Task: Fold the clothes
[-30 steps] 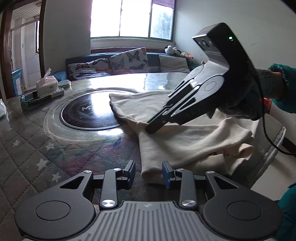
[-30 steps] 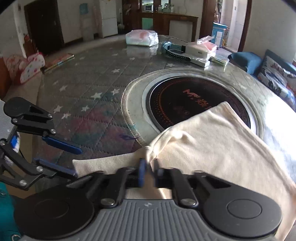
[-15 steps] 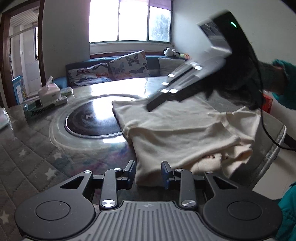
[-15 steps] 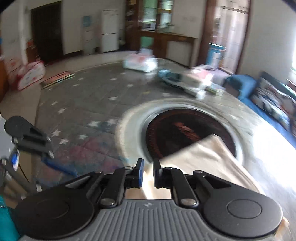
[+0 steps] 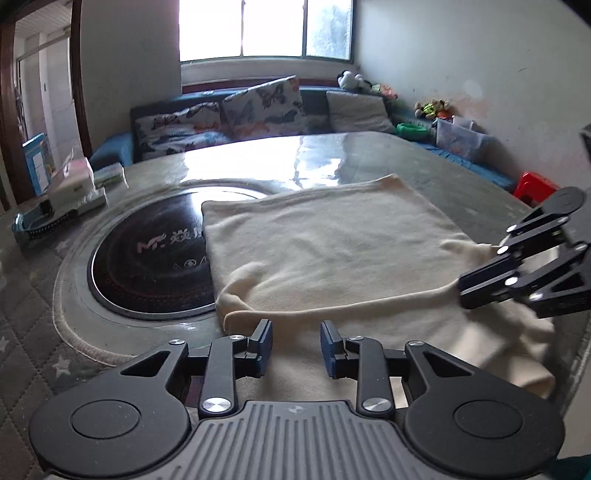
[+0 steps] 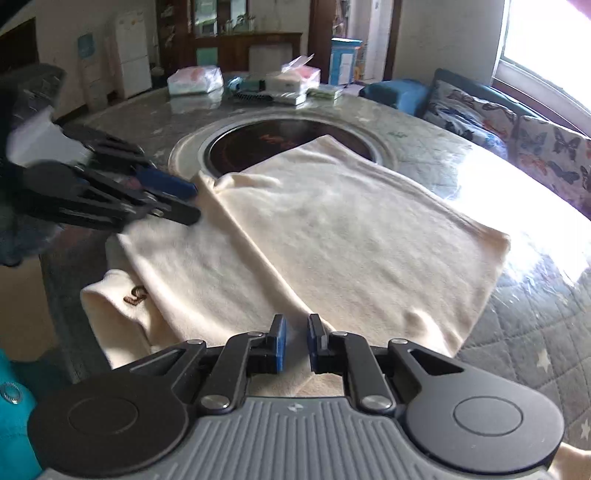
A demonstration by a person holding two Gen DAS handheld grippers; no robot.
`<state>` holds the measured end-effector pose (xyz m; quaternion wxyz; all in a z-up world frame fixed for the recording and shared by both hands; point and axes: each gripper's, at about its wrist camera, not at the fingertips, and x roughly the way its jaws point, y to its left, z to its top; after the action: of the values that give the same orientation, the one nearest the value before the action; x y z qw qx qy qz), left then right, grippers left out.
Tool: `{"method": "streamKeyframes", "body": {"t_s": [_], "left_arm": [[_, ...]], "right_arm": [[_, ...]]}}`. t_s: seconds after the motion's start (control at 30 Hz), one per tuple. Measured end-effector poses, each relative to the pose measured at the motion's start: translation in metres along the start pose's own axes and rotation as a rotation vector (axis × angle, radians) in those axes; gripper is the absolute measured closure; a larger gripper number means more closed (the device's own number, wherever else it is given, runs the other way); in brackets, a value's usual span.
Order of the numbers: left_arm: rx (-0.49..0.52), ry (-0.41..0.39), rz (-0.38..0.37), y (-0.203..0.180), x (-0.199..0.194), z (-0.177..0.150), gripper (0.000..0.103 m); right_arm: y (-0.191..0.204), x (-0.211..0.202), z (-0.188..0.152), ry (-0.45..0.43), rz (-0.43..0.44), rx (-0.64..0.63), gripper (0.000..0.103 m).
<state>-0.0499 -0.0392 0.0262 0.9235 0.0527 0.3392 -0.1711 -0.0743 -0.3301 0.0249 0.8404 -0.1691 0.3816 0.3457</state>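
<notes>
Sunlight from a window (image 5: 264, 27) shines on a big round table (image 5: 332, 155) with a starry quilted cover under clear plastic. Behind it runs a blue sofa with butterfly pillows (image 5: 258, 110). A round black cooktop (image 5: 147, 258) sits sunk in the middle of the table.

A cream garment (image 5: 332, 251) lies spread on the near edge of the table. Its far corner covers part of the cooktop. One layer is folded over another, and the fold line runs across the cloth toward the near edge. Some of the cloth hangs off the table edge, where a small brown mark (image 6: 135, 294) shows on it.

The left gripper (image 5: 295, 345) is low over the near edge of the cloth. Its jaws are wide apart and hold nothing. The right gripper (image 6: 294, 341) is at the other end of the fold. Its jaws are only a little apart, with cloth under the gap, and it is not pinching anything.

At the far edge of the table sit a tissue box (image 6: 295, 77) and a plastic bag (image 6: 194, 79).
</notes>
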Motion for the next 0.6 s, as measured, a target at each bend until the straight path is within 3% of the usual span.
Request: {"method": "streamKeyframes", "body": {"t_s": [0.13,0.23,0.3,0.43,0.53,0.6], "left_arm": [[0.028,-0.005,0.015,-0.002,0.001,-0.001,0.073],[0.04,-0.007,0.028,-0.006,-0.001,-0.002,0.073],[0.032,-0.01,0.037,-0.006,-0.002,-0.002,0.073],[0.013,-0.017,0.057,-0.005,-0.003,-0.003,0.073],[0.004,-0.023,0.077,-0.005,-0.002,-0.002,0.073],[0.001,-0.024,0.077,-0.006,-0.003,-0.002,0.073]], "right_arm": [[-0.011,-0.004,-0.003,-0.02,-0.018,0.042,0.077],[-0.02,-0.002,-0.006,-0.008,-0.011,0.076,0.078],[-0.019,-0.004,-0.006,-0.017,-0.005,0.079,0.096],[-0.018,-0.012,0.002,-0.065,-0.051,0.055,0.096],[-0.023,-0.002,0.0,-0.032,-0.096,0.064,0.09],[-0.017,-0.009,-0.002,-0.047,-0.077,0.051,0.089]]}}
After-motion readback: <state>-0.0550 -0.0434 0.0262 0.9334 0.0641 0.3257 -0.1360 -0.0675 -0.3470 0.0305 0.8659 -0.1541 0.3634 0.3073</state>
